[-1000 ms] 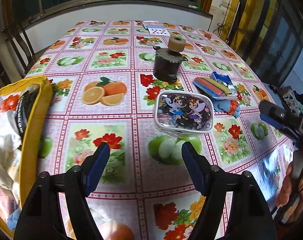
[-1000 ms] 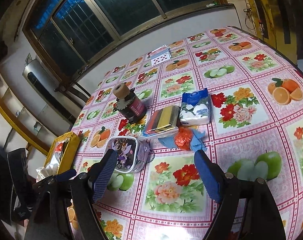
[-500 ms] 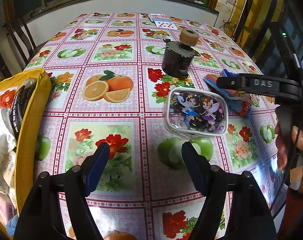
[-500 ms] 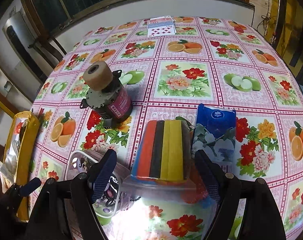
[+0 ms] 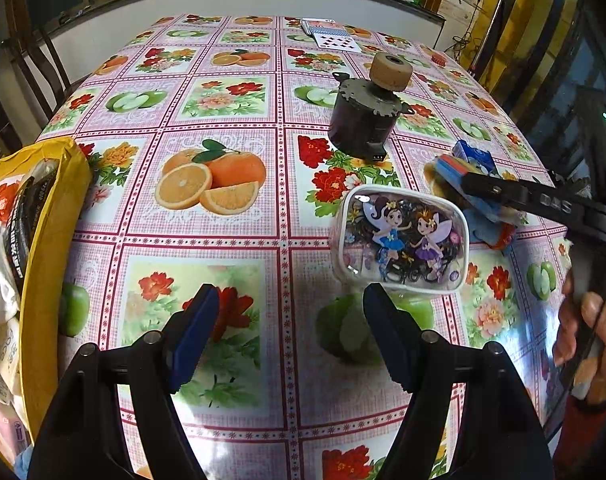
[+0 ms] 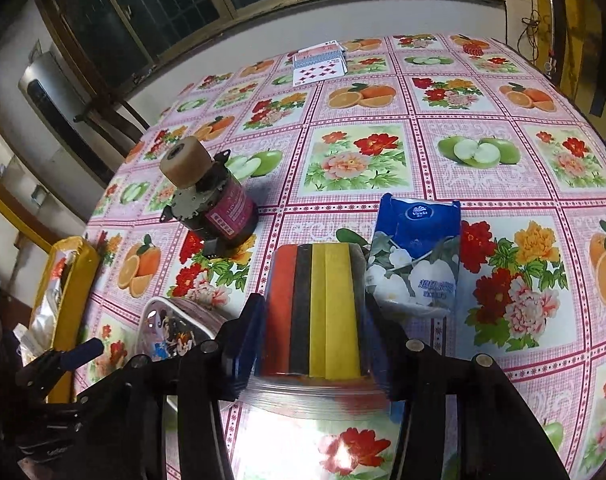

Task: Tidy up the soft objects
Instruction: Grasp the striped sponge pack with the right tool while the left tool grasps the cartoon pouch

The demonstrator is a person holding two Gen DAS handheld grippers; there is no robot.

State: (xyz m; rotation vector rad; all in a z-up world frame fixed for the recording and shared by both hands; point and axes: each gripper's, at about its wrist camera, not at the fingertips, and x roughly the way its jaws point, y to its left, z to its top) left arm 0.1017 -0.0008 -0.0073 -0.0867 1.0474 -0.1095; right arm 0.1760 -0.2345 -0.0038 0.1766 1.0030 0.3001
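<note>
A striped pack (image 6: 315, 304) of red, black and yellow layers in clear wrap lies on the fruit-print tablecloth. My right gripper (image 6: 311, 344) is shut on it, one blue pad against each long side. A blue tissue pack (image 6: 415, 256) lies touching its right side. The left wrist view shows the same pack (image 5: 455, 168) under the right gripper's black finger (image 5: 519, 196). A clear fairy-print pouch (image 5: 403, 240) sits just ahead and right of my left gripper (image 5: 291, 320), which is open and holds nothing. A blue and orange soft thing (image 5: 497, 234) lies right of the pouch.
A yellow container (image 5: 51, 240) with packets and cloth inside stands at the table's left edge. A dark motor with a tan roller (image 5: 363, 120) stands mid-table. Playing cards (image 6: 319, 64) lie at the far side. A person's hand (image 5: 591, 320) holds the right gripper's handle.
My right gripper came down over the striped pack and its fingers closed from wide open onto its sides. My left gripper crept slightly forward and stayed open.
</note>
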